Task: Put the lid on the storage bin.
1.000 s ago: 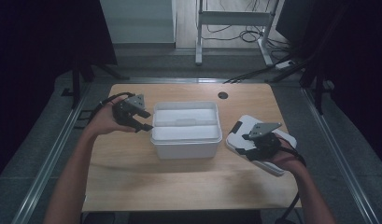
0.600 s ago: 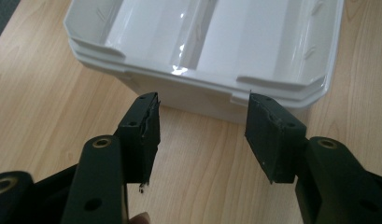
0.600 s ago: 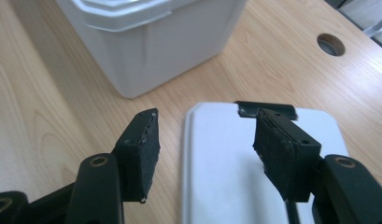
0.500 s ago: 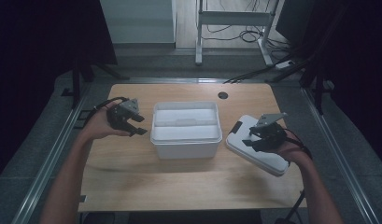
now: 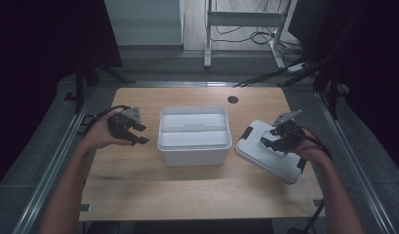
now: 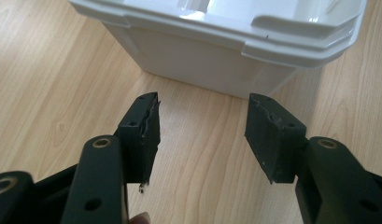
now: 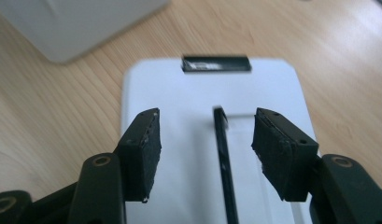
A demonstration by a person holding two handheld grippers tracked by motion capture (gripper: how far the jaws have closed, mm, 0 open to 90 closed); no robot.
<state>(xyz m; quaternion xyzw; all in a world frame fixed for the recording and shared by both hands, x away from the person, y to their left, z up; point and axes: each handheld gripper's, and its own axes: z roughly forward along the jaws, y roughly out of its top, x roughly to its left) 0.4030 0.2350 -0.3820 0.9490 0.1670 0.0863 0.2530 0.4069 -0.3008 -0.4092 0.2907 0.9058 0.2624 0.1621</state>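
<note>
Right tool (image 7: pixel 205 140) | jaws apart, unclenched | above white lid (image 7: pixel 179 93), straddling its handle (image 7: pixel 224 154)

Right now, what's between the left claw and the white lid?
The open white box sits between the left claw and the lid in the high view.

left gripper (image 6: pixel 202 135): chunky black jaws, brass-looking screw holes, scuffed pads (image 6: pixel 149 126)
right gripper (image 7: pixel 205 149): same black build, grey three-cornered plate on top
cables: black
forearms: bare, no sleeves

One white box (image 5: pixel 194 141), one white lid (image 5: pixel 265 155), two tools, one wooden table (image 5: pixel 187 195).
</note>
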